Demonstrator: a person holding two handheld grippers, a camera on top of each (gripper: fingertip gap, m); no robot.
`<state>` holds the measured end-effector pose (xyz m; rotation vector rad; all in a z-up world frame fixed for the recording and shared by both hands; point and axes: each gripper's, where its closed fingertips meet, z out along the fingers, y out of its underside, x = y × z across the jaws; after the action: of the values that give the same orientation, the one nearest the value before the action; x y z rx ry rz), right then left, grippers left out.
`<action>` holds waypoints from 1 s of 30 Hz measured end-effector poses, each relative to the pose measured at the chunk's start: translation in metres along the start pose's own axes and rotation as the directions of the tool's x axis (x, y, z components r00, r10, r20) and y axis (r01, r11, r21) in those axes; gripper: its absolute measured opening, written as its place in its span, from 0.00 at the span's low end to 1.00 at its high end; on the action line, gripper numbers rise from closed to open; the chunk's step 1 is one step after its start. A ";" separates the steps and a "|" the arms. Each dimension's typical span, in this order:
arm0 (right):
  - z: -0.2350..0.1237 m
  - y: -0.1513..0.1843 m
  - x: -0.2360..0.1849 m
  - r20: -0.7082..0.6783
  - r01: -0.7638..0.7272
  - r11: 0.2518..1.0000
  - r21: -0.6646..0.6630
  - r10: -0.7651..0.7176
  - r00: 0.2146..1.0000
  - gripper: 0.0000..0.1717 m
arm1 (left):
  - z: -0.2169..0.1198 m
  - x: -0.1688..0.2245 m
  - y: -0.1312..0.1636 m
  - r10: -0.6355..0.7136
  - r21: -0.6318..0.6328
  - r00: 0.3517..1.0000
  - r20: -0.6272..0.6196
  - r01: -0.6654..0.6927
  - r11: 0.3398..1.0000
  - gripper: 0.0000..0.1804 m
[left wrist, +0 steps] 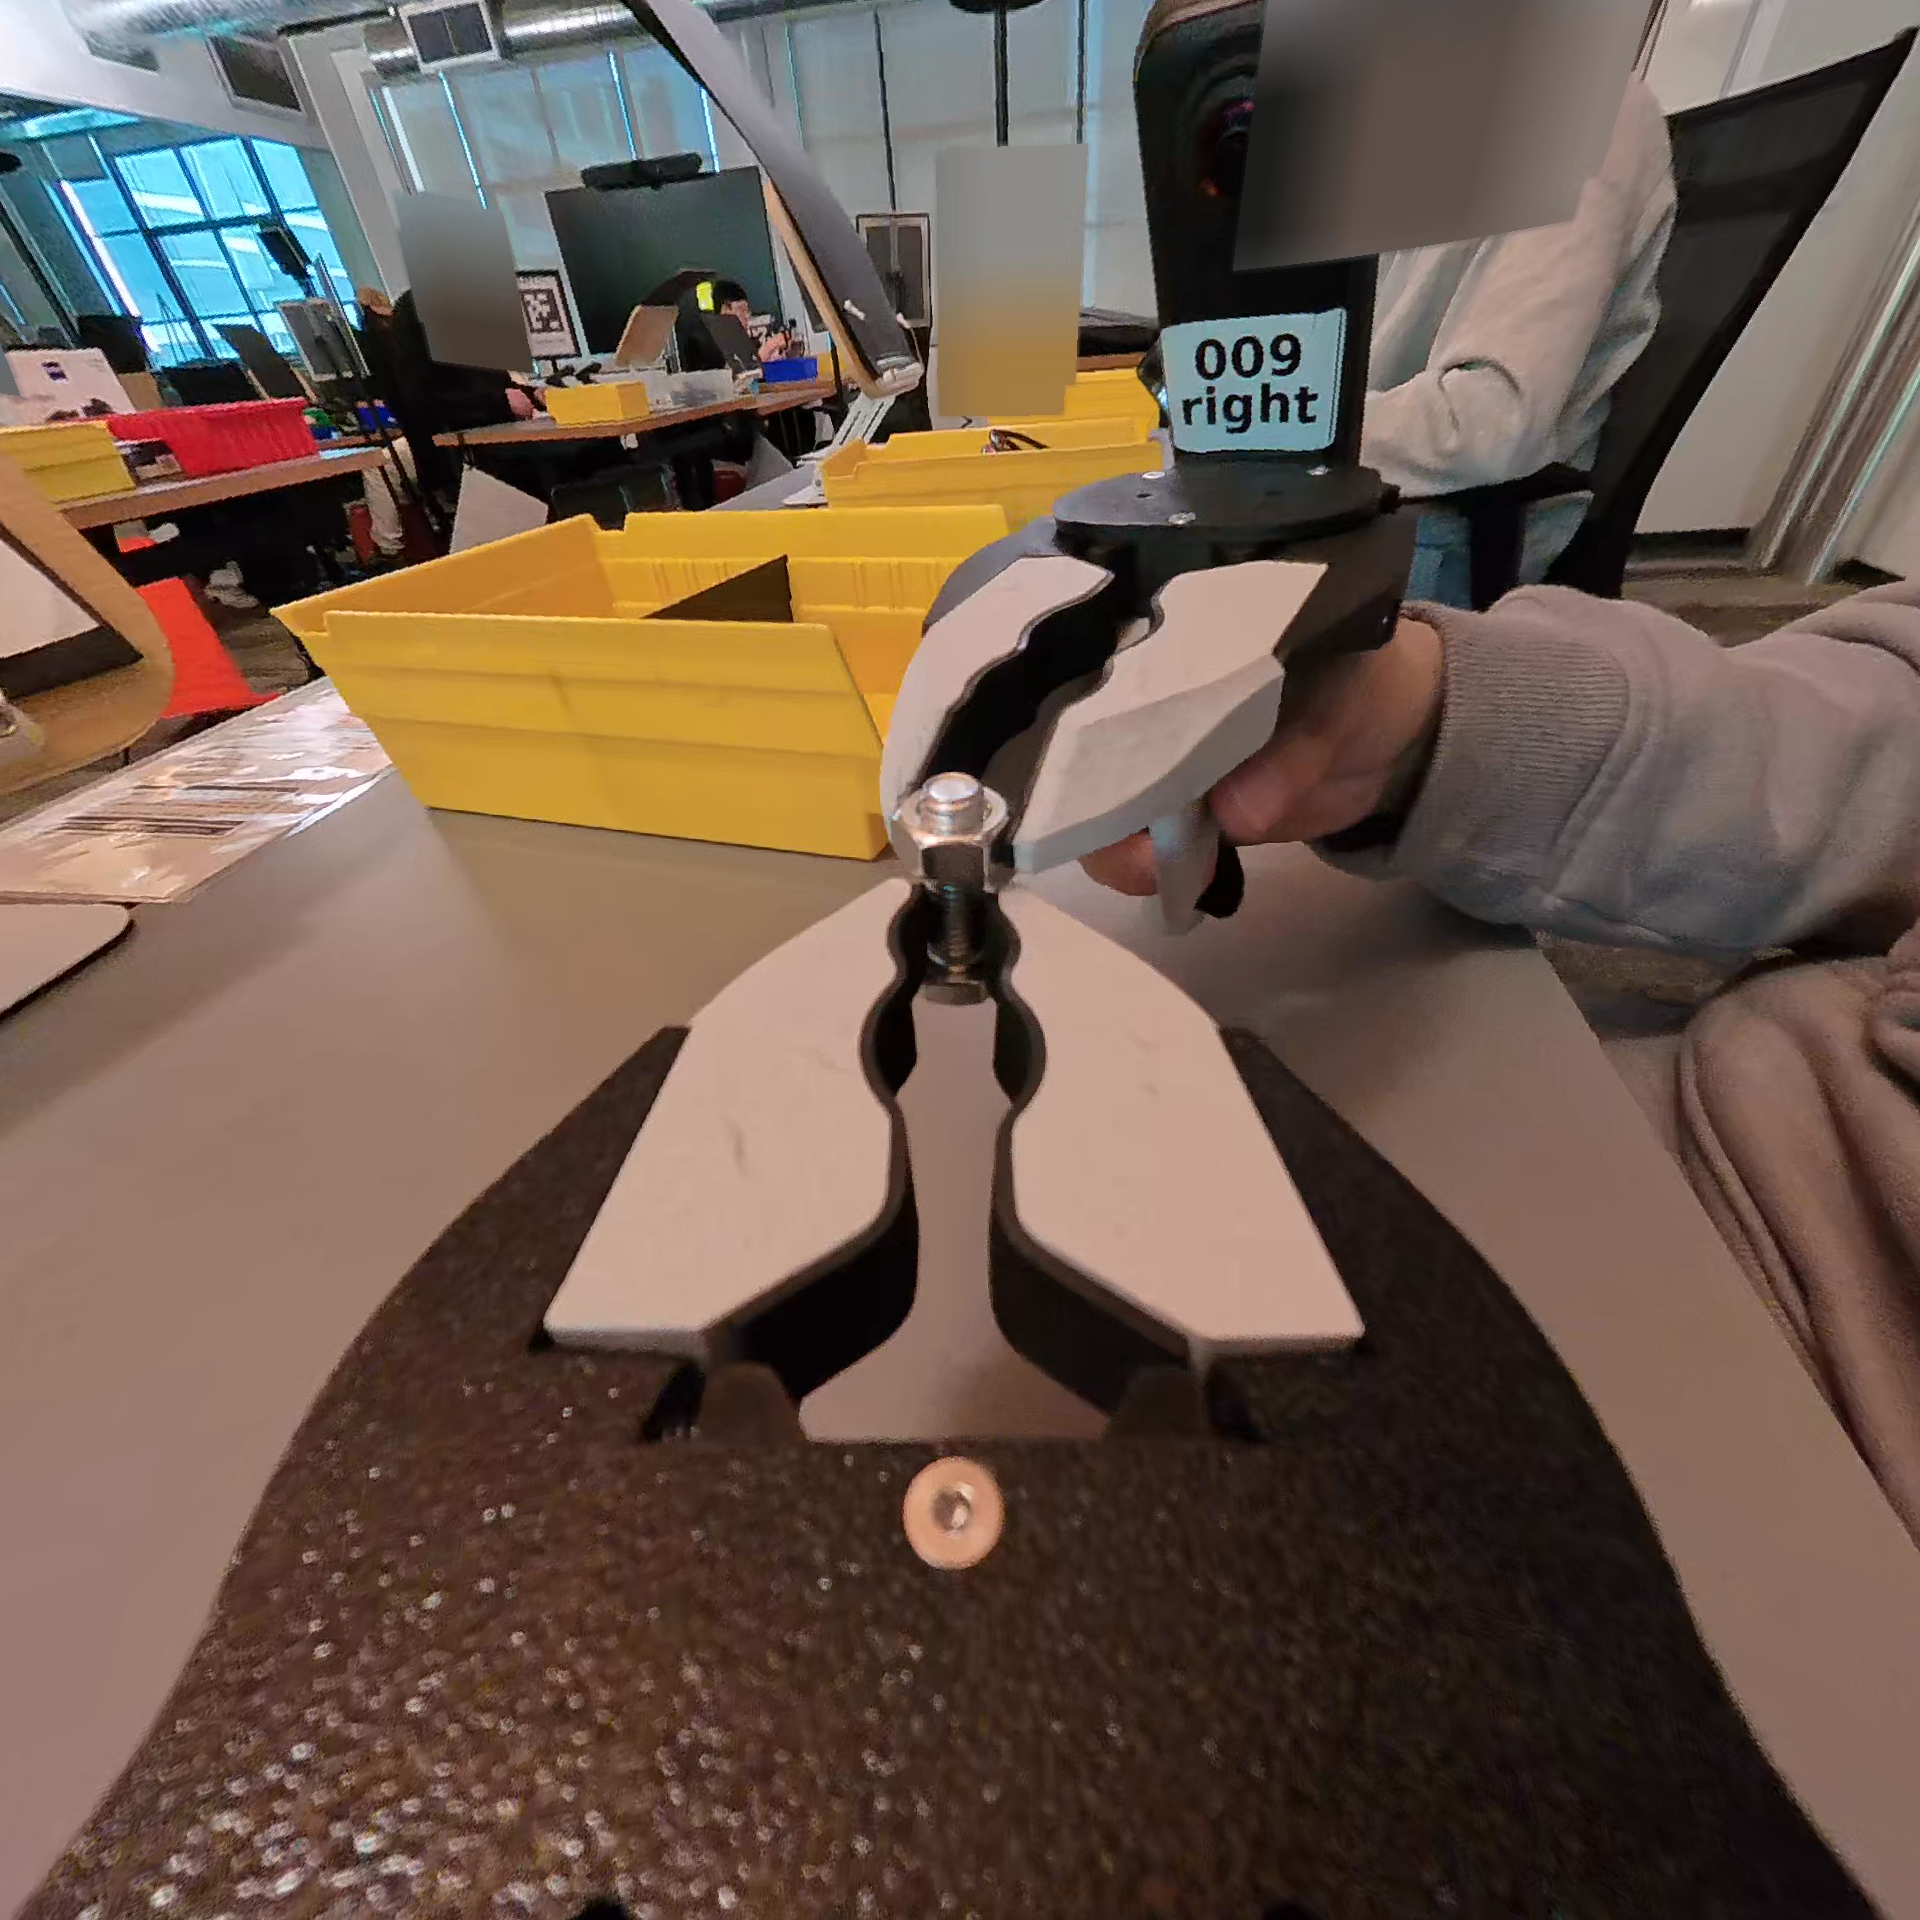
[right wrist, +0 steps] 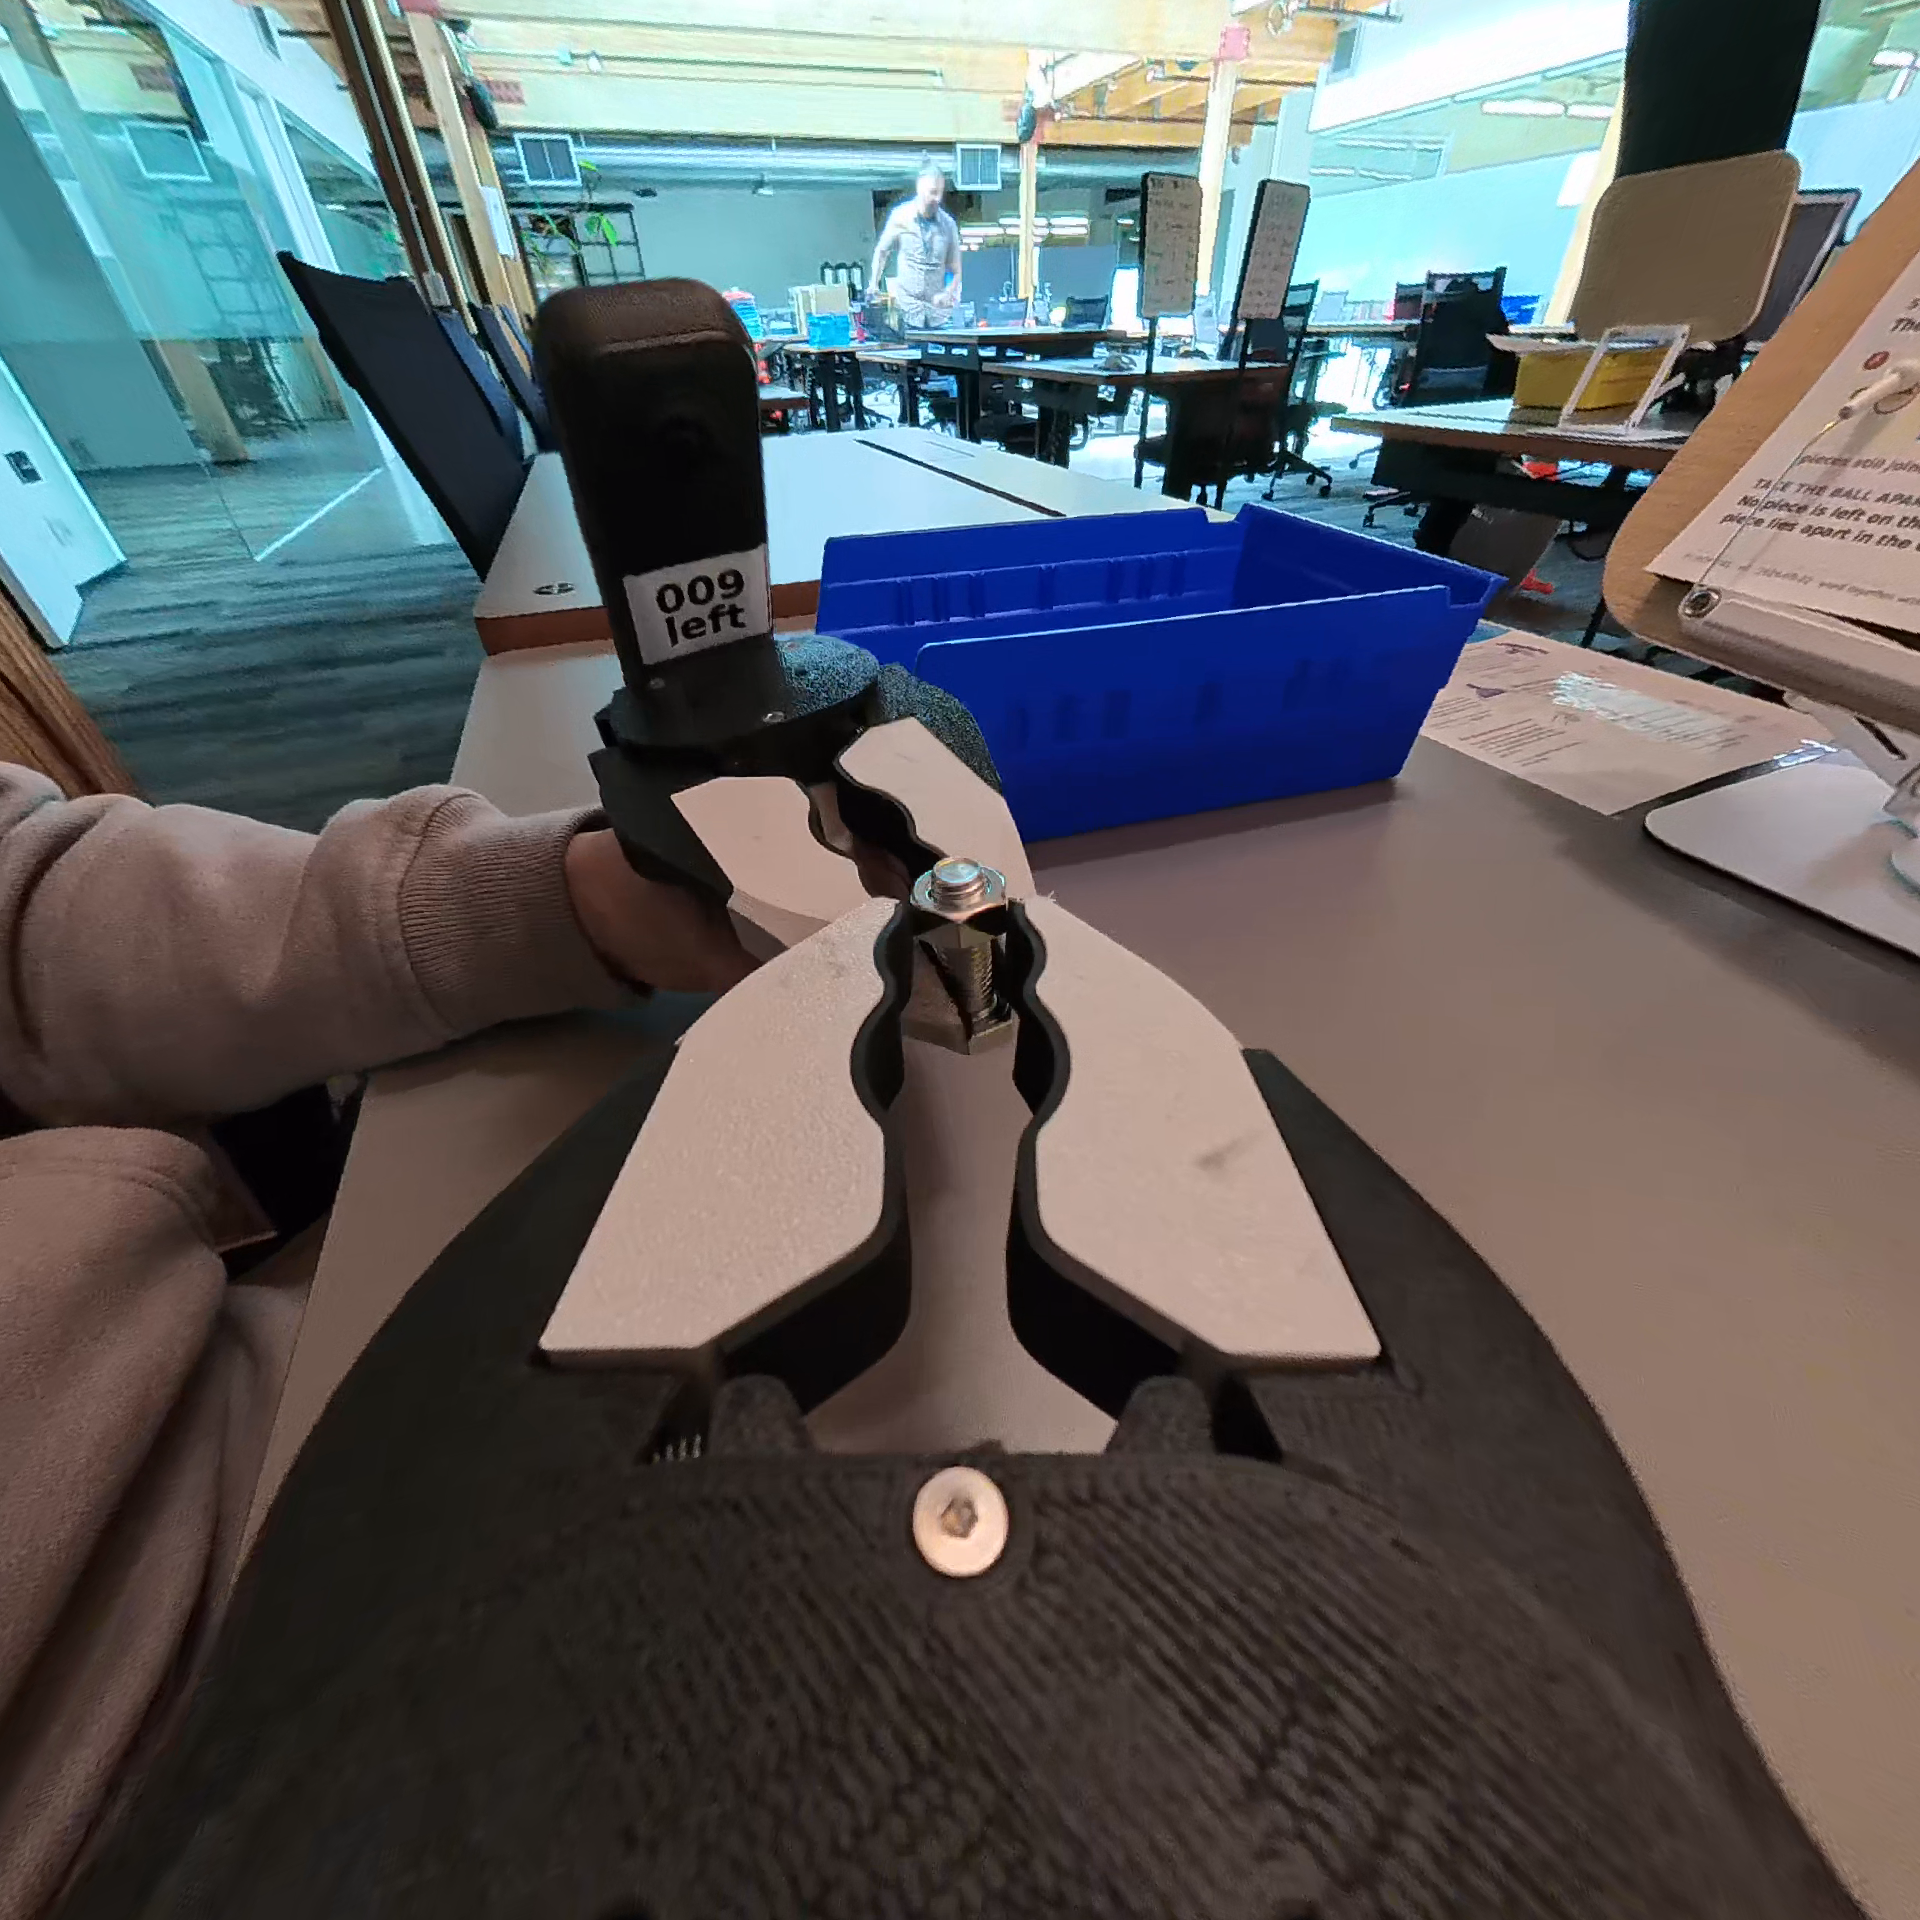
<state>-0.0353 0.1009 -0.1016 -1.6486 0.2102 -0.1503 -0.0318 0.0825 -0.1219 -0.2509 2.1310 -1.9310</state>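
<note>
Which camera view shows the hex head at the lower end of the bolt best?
The right wrist view: the hex head shows clearly between the fingers. In the left wrist view the head is partly hidden and dark.

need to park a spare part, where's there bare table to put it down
Bare grey table lies right of the tongs, bordered by the blue bin, the printed sheet and the stand base. Another free patch sits left of the tongs, before the yellow bin. It is crowded in the middle, where both tongs meet at the bolt and nut.

Both grippers' fingers meet tip to tip, nearly closed
</note>
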 end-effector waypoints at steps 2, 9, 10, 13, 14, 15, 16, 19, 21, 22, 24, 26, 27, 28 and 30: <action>-0.001 0.000 0.001 0.000 0.001 1.000 -0.002 -0.001 1.000 0.10 | 0.000 -0.002 0.000 0.037 -0.009 0.999 0.024 -0.037 0.999 0.05; 0.001 -0.002 0.007 -0.093 0.058 0.998 0.000 -0.058 0.994 0.22 | 0.002 -0.011 0.004 0.046 -0.043 0.993 0.110 -0.041 0.998 0.05; 0.003 -0.002 0.007 -0.098 0.051 0.999 0.009 -0.050 0.994 0.22 | 0.001 -0.010 0.000 0.024 -0.016 0.995 0.098 -0.023 1.000 0.05; 0.007 -0.006 0.010 -0.125 0.013 0.997 0.073 -0.003 0.992 0.20 | 0.001 -0.008 -0.003 -0.036 0.017 0.997 0.074 0.035 0.999 0.05; 0.006 -0.008 0.011 -0.130 0.004 0.996 0.094 0.008 0.992 0.19 | 0.000 -0.007 -0.005 -0.047 0.028 0.997 0.064 0.045 0.999 0.05; 0.005 -0.010 0.012 -0.136 -0.001 0.994 0.108 0.016 0.991 0.18 | 0.000 -0.006 -0.007 -0.055 0.044 0.997 0.054 0.053 0.998 0.05; 0.004 -0.011 0.012 -0.135 -0.007 0.993 0.117 0.023 0.991 0.19 | 0.001 -0.004 -0.009 -0.064 0.057 0.997 0.042 0.062 0.996 0.05; 0.000 -0.013 0.012 -0.112 -0.027 0.992 0.122 0.041 0.993 0.20 | 0.002 -0.001 -0.013 -0.096 0.081 0.995 0.009 0.095 0.992 0.05; -0.005 -0.019 0.013 -0.097 -0.023 0.991 0.133 0.036 0.995 0.23 | -0.002 0.000 -0.019 -0.122 0.126 0.992 -0.020 0.123 0.984 0.05; -0.011 -0.023 0.018 -0.114 -0.041 0.989 0.139 0.057 0.992 0.20 | -0.006 -0.001 -0.024 -0.136 0.165 0.990 -0.035 0.140 0.976 0.05; -0.030 -0.028 0.043 -0.225 -0.060 0.983 0.172 0.098 0.969 0.19 | -0.017 -0.004 -0.035 -0.166 0.243 0.984 -0.062 0.176 0.954 0.05; -0.037 -0.032 0.039 -0.170 -0.069 0.983 0.171 0.098 0.981 0.21 | -0.019 -0.010 -0.030 -0.168 0.222 0.986 -0.023 0.169 0.960 0.05; -0.036 -0.034 0.034 -0.143 -0.076 0.982 0.172 0.101 0.985 0.23 | -0.017 -0.012 -0.026 -0.165 0.197 0.986 -0.010 0.164 0.967 0.05; -0.033 -0.038 0.028 -0.132 -0.072 0.979 0.190 0.098 0.986 0.24 | -0.014 -0.011 -0.024 -0.163 0.182 0.987 -0.005 0.162 0.970 0.05; -0.020 -0.040 0.016 -0.102 -0.070 0.975 0.211 0.094 0.990 0.24 | -0.008 -0.005 -0.024 -0.146 0.178 0.989 -0.018 0.147 0.973 0.05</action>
<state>-0.0225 0.0812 -0.0607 -1.4235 0.3361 -0.1949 -0.0301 0.0892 -0.0965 -0.3782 1.9745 -2.1921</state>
